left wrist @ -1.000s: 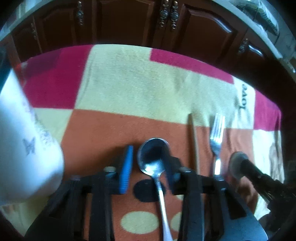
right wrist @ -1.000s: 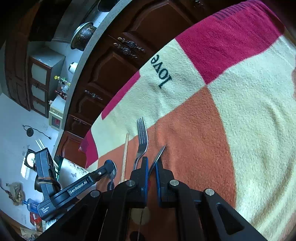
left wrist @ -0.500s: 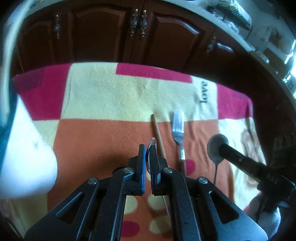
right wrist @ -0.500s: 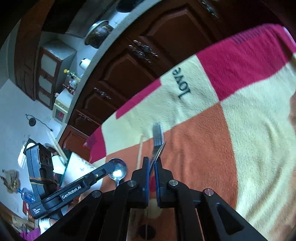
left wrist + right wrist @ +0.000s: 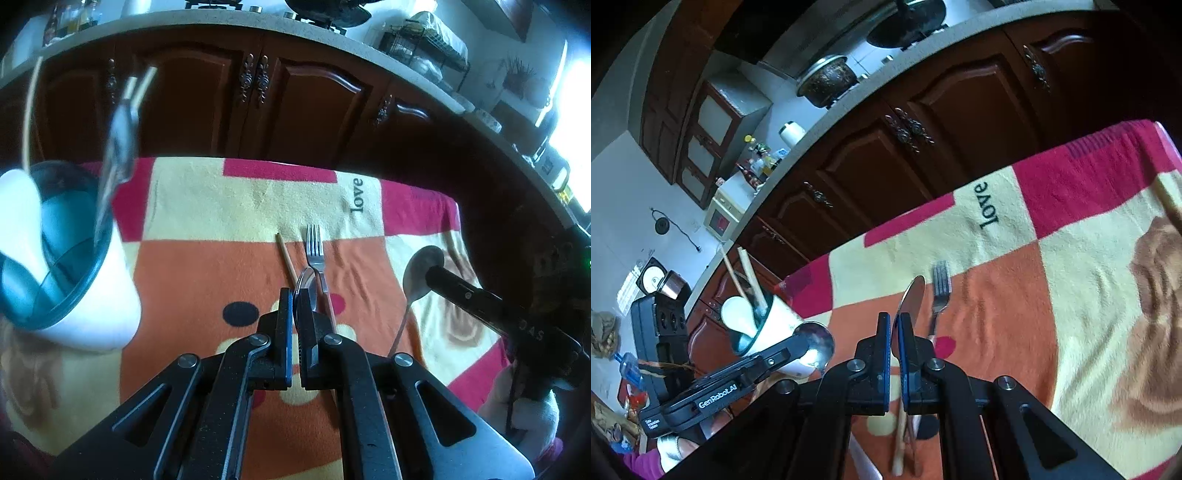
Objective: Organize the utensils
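My left gripper [image 5: 294, 295] is shut on a metal spoon [image 5: 307, 286], held above the blanket; the same spoon shows in the right wrist view [image 5: 814, 345]. My right gripper [image 5: 894, 325] is shut on a second metal spoon [image 5: 911, 299], whose bowl also shows in the left wrist view [image 5: 419, 273]. A fork [image 5: 316, 254] and a wooden chopstick [image 5: 286, 258] lie side by side on the orange patch. A white cup [image 5: 74, 266] with a blue inside stands at the left and holds utensils [image 5: 118, 140]; it shows in the right wrist view [image 5: 753, 321].
A checkered red, cream and orange blanket [image 5: 207, 266] covers the table. Dark wooden cabinets [image 5: 258, 96] stand behind its far edge. A counter with a pot [image 5: 827, 79] runs above the cabinets.
My left gripper closed on the spoon and lifted it off the blanket. My right gripper rose with its spoon. The cup's opening came into view at the left.
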Demonstrator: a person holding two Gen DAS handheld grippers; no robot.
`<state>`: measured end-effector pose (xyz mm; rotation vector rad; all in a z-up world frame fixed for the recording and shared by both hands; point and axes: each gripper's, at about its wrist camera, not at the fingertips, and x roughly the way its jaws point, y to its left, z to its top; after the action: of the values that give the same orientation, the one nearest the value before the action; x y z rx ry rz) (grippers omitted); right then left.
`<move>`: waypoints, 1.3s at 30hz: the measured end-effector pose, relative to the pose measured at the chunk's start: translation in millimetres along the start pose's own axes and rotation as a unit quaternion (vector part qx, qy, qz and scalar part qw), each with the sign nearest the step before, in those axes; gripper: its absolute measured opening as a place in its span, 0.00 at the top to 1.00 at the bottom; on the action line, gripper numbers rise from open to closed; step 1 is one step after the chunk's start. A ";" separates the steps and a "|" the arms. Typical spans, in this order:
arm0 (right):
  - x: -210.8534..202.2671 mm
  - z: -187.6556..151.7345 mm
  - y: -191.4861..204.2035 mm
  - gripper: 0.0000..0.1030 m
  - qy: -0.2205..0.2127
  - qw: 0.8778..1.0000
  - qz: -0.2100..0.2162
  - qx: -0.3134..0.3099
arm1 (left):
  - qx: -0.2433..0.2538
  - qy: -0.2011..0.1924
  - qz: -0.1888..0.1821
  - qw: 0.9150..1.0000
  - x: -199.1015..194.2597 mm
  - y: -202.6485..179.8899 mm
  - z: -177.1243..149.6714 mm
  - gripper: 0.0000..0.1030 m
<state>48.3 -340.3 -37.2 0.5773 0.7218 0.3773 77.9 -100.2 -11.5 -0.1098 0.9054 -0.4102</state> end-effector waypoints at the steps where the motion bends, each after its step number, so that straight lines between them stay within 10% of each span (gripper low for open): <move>1: -2.6 -0.3 3.7 0.97 -0.002 1.000 0.001 -0.003 | -0.003 -0.001 -0.002 1.000 -3.2 1.3 -0.4 0.99; 11: -18.2 6.9 40.3 0.97 -0.022 0.999 -0.003 -0.038 | -0.010 -0.031 -0.003 0.999 -48.8 12.8 -1.3 0.99; 18: 5.8 -11.3 -19.7 0.74 0.020 0.993 -0.117 0.012 | -0.017 -0.031 0.004 0.999 -56.4 26.2 -9.5 0.99; 27: 30.8 -23.7 -73.0 0.66 0.047 0.988 -0.131 0.073 | -0.024 -0.012 0.001 1.000 -41.4 30.4 -12.3 0.99; 35: 51.8 -13.8 -104.1 0.68 0.026 0.985 -0.059 0.162 | -0.033 -0.003 0.007 0.999 -34.2 34.1 -11.3 0.99; 39: 56.8 -12.1 -109.0 0.91 0.029 0.984 -0.060 0.165 | -0.030 -0.005 0.005 1.000 -36.1 33.4 -11.2 0.99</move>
<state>92.9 -392.2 -140.0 0.8332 0.8784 0.1631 59.5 -54.6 -0.4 -0.1618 0.9087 -0.3723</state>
